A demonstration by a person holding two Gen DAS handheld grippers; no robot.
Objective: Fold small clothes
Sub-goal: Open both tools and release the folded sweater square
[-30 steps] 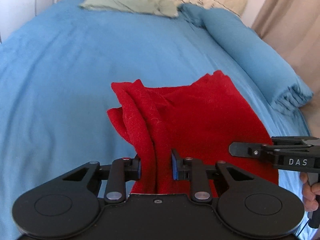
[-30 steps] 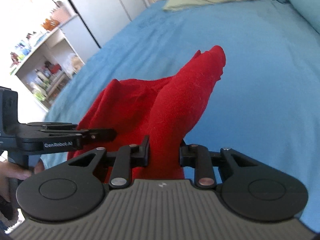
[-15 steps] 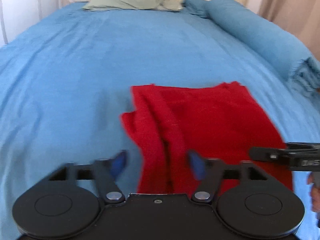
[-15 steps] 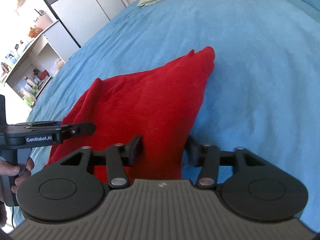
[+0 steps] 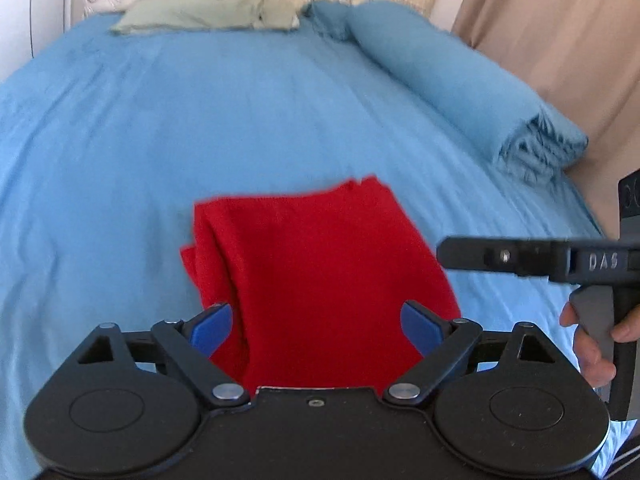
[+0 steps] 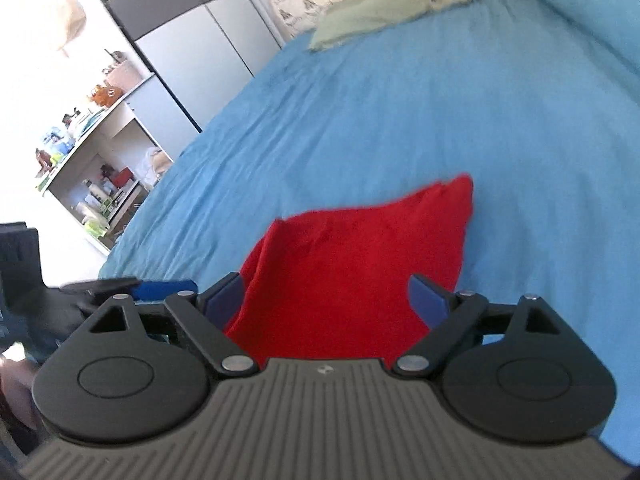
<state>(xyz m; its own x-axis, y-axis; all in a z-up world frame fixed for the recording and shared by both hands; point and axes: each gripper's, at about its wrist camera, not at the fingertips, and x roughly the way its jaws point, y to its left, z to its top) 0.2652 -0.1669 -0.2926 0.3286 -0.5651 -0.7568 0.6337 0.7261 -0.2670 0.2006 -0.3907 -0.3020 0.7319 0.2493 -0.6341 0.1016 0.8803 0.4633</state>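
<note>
A red garment lies folded on the blue bed, its layered fold edge on the left. It also shows in the right wrist view. My left gripper is open and empty, its blue pads spread above the garment's near edge. My right gripper is open and empty over the garment's near edge. The right gripper also shows at the right in the left wrist view. The left gripper shows at the left edge of the right wrist view.
A rolled blue blanket lies along the bed's right side. A green pillow sits at the head. A beige curtain hangs right. White shelves and a wardrobe stand left of the bed.
Both grippers have opened and let go of the red garment, then drawn back and up. The garment now lies flat on the bed.
</note>
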